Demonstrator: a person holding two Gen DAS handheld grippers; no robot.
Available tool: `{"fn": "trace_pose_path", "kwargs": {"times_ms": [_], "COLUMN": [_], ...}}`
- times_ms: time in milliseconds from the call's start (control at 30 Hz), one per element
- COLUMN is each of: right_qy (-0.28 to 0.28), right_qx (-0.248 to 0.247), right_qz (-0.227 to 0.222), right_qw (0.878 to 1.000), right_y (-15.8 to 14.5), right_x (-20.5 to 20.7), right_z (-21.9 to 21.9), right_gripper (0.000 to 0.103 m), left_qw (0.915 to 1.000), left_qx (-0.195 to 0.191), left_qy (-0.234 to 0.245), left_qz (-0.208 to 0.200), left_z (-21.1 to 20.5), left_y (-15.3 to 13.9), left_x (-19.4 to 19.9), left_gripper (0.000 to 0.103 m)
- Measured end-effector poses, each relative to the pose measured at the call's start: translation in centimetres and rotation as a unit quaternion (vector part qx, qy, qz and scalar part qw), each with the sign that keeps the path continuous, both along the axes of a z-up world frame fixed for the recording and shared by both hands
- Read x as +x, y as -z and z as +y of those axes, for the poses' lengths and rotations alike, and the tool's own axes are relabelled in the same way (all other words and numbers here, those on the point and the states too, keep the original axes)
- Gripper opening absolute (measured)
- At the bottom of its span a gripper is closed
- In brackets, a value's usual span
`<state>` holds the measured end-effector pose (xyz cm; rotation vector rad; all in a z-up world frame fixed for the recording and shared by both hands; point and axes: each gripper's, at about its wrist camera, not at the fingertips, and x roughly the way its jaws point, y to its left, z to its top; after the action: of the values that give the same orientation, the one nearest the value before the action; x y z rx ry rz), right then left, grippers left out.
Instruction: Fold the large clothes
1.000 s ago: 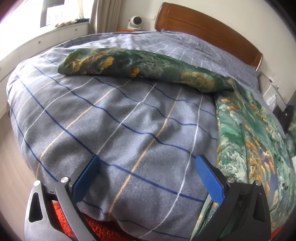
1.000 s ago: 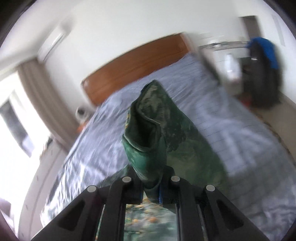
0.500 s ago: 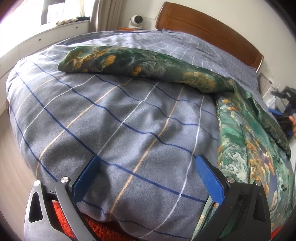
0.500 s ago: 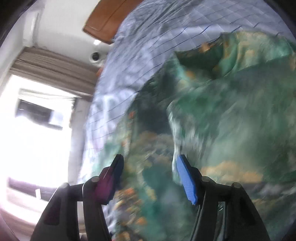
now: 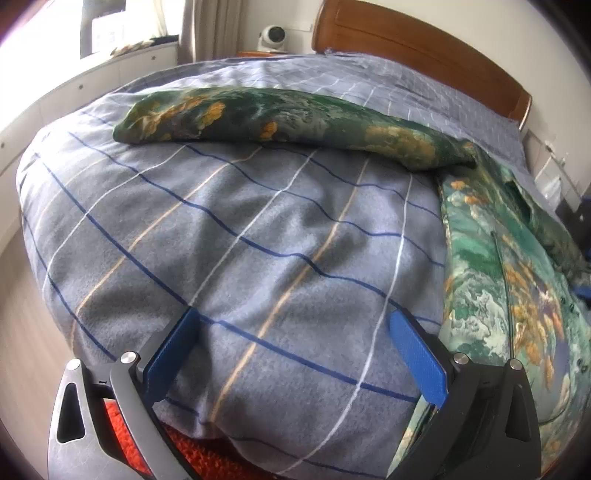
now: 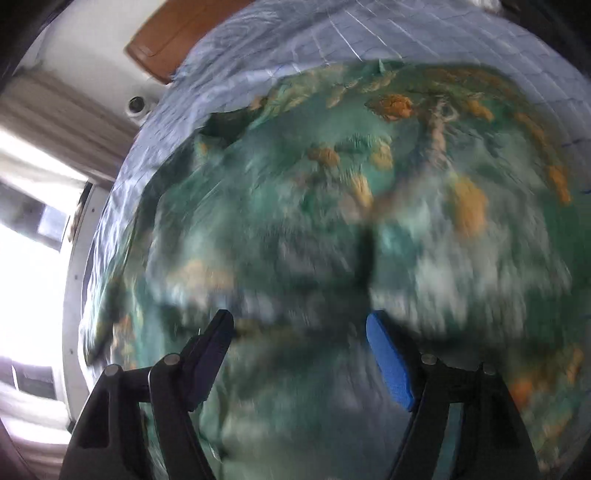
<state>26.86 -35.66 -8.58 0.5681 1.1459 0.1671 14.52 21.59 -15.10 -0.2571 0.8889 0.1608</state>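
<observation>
A bed (image 5: 258,240) fills the left wrist view, covered by a grey quilt (image 5: 229,229) crossed with blue, white and tan lines; its wooden headboard (image 5: 424,48) runs along the far wall. The same quilt (image 6: 295,48) and headboard (image 6: 177,37) show at the top of the right wrist view. A green shirt (image 5: 517,295) with orange and white marbling lies spread on the right part of the bed, its body reaching down to the near edge, and one long sleeve (image 5: 288,122) stretches out flat across the quilt toward the left. In the right wrist view the shirt (image 6: 351,221) takes up almost the whole picture, close below the camera and heavily blurred, so its folds cannot be made out. Curtains (image 5: 207,29) hang by a bright window at the far left, and a small white device (image 5: 273,37) sits beside the headboard. An orange rug (image 5: 192,454) shows under the near edge of the quilt. The left gripper (image 5: 295,354) hangs over the near quilt edge, just left of the shirt's hem, jaws spread wide and holding nothing. The right gripper (image 6: 299,354) is right above the shirt, jaws likewise apart with no cloth between its blue pads (image 6: 391,365).
</observation>
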Motion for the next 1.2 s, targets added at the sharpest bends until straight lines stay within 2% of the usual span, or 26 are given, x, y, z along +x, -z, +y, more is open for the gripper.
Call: {"fn": "trace_pose_path", "kwargs": {"times_ms": [100,167,267,467,567,667,733,867,1033,1133,1200], "right_qy": [-0.033,-0.05,-0.037,0.038,0.06,0.054,0.029,0.009,0.0,-0.019,-0.025], "right_qx": [-0.074,-0.131,-0.188,-0.209,-0.214,-0.227,-0.242,-0.268,-0.255,-0.287,-0.292], "right_qz": [-0.054,-0.093,-0.119,-0.139,-0.134,-0.129,-0.125,-0.141,-0.142,-0.15,-0.15], "right_qw": [0.995,0.986,0.974,0.967,0.966,0.964,0.962,0.953,0.956,0.946,0.944], "right_y": [-2.8,-4.7,-5.8,-6.0,-5.9,-5.8,-5.6,-4.9,-4.4,-4.4,-4.3], "right_x": [-3.0,-6.1,-10.9,-21.7,-24.5,-25.7,-25.5,-24.9,-24.4,-24.8,-24.9], "right_z": [1.6,2.2,1.9,0.0,0.8,2.5,4.3,7.3,9.6,11.2,11.6], "right_gripper": [0.074,0.075,0.076,0.076,0.077,0.077,0.079,0.079,0.079,0.08,0.08], "left_qw": [1.0,1.0,1.0,0.9998,0.9998,0.9998,0.9997,0.9995,0.9994,0.9992,0.9991], "left_qx": [0.003,0.003,0.007,0.018,0.021,0.021,0.023,0.029,0.034,0.038,0.037], "left_qy": [0.0,0.0,0.001,-0.002,-0.003,-0.002,-0.001,0.004,0.005,0.005,0.014], "left_qz": [-0.001,-0.001,-0.001,-0.002,-0.002,-0.002,-0.003,-0.008,-0.01,-0.012,-0.014], "left_z": [-0.1,0.0,-0.1,-0.3,-0.4,-0.6,-0.7,-0.9,-0.9,-1.0,-0.9], "left_y": [0.0,0.0,-0.1,-0.2,-0.2,-0.3,-0.4,-0.7,-0.8,-0.9,-1.5], "left_x": [-0.1,-0.1,-0.1,-0.3,-0.3,-0.4,-0.5,-0.8,-0.8,-0.9,-0.9], "left_gripper": [0.103,0.103,0.103,0.103,0.103,0.103,0.103,0.103,0.103,0.103,0.103]}}
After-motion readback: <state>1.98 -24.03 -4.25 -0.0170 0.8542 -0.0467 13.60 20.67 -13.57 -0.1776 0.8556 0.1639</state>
